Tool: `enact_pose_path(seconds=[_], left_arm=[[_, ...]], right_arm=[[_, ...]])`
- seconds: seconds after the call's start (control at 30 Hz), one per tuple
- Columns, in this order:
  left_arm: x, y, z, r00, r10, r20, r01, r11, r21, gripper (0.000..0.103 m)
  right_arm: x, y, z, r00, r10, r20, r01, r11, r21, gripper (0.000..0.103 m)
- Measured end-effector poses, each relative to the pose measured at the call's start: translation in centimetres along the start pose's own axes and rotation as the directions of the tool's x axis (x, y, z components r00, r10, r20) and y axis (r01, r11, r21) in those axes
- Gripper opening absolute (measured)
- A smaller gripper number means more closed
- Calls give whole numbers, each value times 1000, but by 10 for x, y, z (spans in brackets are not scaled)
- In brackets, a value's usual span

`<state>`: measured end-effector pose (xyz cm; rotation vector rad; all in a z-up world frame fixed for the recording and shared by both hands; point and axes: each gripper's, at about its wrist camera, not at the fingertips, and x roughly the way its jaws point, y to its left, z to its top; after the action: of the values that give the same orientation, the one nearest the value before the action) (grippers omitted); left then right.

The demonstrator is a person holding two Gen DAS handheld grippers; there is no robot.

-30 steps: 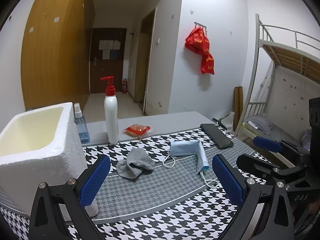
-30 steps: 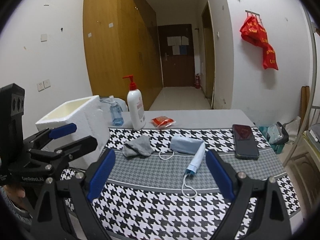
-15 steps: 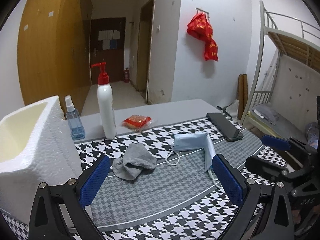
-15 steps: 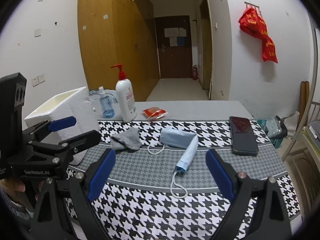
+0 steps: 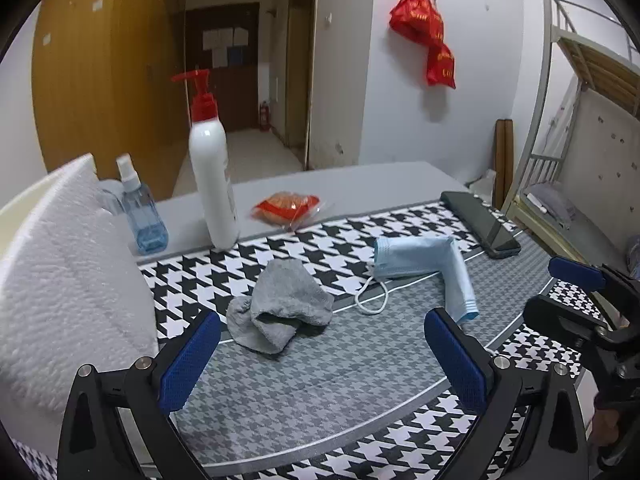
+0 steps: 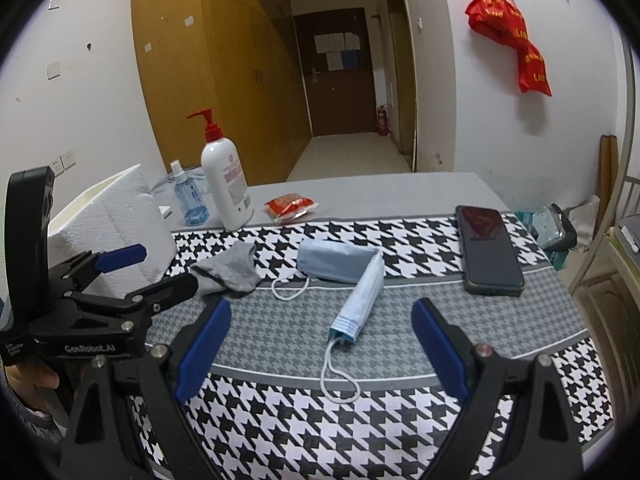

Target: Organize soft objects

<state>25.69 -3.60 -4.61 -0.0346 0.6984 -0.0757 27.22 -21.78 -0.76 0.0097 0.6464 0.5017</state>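
Note:
A crumpled grey cloth point(image 5: 278, 308) lies on the houndstooth mat, just beyond my open left gripper point(image 5: 320, 360). It also shows in the right wrist view point(image 6: 228, 268). A folded light-blue face mask point(image 5: 424, 264) lies to its right, and in the right wrist view point(image 6: 348, 280) its end sits just ahead of my open, empty right gripper point(image 6: 320, 350). A white foam box point(image 5: 60, 280) stands at the left of the mat, also seen in the right wrist view point(image 6: 112, 224). Both grippers hover above the mat.
A white pump bottle point(image 5: 210, 176), a small blue spray bottle point(image 5: 140, 212) and a red snack packet point(image 5: 288, 206) stand behind the mat. A black phone point(image 6: 486, 248) lies at the right. A bunk bed frame point(image 5: 560, 120) stands to the right of the table.
Both grippers have moved forward and lower toward the mat, so the cloth and the mask look closer. Nothing on the table has moved. Both grippers stay open.

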Motion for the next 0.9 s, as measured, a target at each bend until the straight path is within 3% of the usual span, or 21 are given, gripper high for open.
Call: enact_pose_path(seconds=[0.3,0.73,0.9], left_arm=[[31,12,3,995,8,-101,-13,999,-51,102],[67,21,6,982,131,-139,-139,989,-51,97],[77,27,5,980,117,-163,-127,990,-55,93]], right_arm=[[18,-4,2,999,27,-45,-27,1000,16,94],[28,-9,8,998,43,-42,-41,998,42,94],[33,-10,8,998,39,-52,-36,998,41,94]])
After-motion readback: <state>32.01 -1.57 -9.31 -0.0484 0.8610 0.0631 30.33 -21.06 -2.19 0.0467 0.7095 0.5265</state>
